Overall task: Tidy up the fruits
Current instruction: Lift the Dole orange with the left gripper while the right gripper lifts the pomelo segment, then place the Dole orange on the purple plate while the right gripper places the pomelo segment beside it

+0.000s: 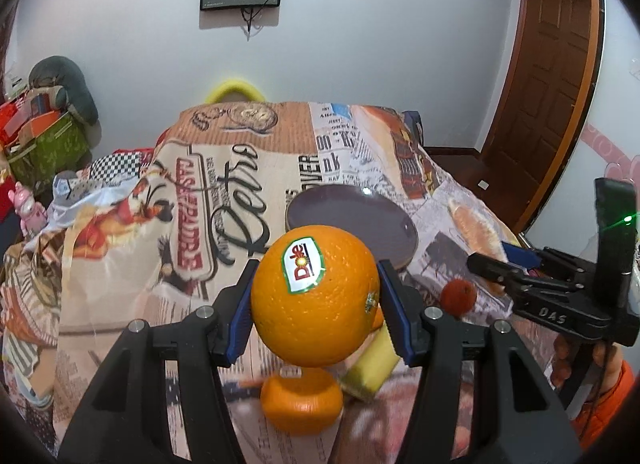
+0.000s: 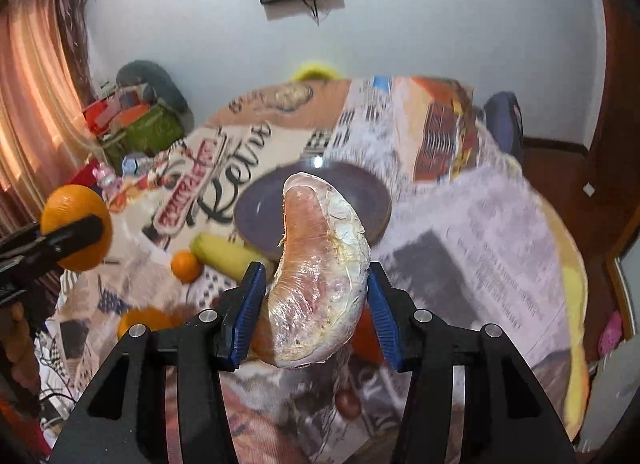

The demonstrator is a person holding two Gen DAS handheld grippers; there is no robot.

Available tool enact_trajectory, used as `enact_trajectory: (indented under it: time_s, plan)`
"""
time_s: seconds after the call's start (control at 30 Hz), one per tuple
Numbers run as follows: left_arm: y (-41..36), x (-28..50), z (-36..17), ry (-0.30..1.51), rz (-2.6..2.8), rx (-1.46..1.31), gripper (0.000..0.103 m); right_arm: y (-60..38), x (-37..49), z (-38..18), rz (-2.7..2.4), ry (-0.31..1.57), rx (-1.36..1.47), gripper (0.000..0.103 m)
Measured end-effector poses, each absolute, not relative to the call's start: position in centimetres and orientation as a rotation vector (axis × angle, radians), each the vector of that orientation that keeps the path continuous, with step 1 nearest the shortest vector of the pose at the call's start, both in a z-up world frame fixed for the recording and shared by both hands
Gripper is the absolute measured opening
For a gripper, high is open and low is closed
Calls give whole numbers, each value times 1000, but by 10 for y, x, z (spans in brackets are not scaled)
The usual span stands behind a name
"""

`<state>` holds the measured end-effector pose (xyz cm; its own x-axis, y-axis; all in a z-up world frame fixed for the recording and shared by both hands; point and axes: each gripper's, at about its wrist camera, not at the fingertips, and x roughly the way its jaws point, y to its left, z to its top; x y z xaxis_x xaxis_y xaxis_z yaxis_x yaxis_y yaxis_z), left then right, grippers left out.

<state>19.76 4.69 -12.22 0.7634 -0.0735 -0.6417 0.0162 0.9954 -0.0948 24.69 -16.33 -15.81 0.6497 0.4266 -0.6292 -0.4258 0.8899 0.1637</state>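
Orange (image 1: 315,296) in left gripper (image 1: 316,292), plate (image 1: 352,215) behind (banana (image 1: 372,368) perhaps below)

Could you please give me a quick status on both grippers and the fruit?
Left gripper shut on orange. Right gripper shut on pomelo wedge. Plate ahead, bare. Nothing in the way; small orange and banana remain on table.

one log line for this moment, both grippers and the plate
left gripper: shut on orange | right gripper: shut on pomelo wedge | plate: empty

Left gripper (image 1: 316,288) angled downward, pads clamped on a load; right gripper (image 2: 316,304) likewise.
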Motion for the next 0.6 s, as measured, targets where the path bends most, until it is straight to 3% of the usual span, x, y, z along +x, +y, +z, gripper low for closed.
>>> enact_trajectory:
  time_s: [0.6]
  plan:
    - [56,298,-113,725,-75,-74,56,-143,302,-131,500,610,-66,48]
